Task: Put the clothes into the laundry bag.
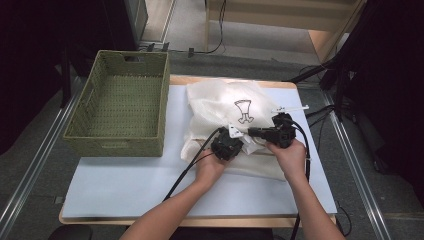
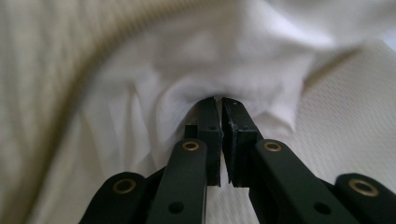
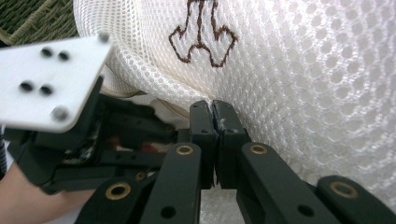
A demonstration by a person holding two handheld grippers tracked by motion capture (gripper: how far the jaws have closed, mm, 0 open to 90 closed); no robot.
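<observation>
On the white surface, the mesh bag lies toward its far edge beside the basket; my left gripper and right gripper fingers pinch its near folds, ready, I judge, to lift together.

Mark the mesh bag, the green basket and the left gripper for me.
mesh bag (image 1: 220, 102): high view, upper cloth left of the printed figure.
green basket (image 1: 82, 107): high view, left woven wall.
left gripper (image 2: 220, 100): left gripper view, jaw tips pinching white cloth.
</observation>
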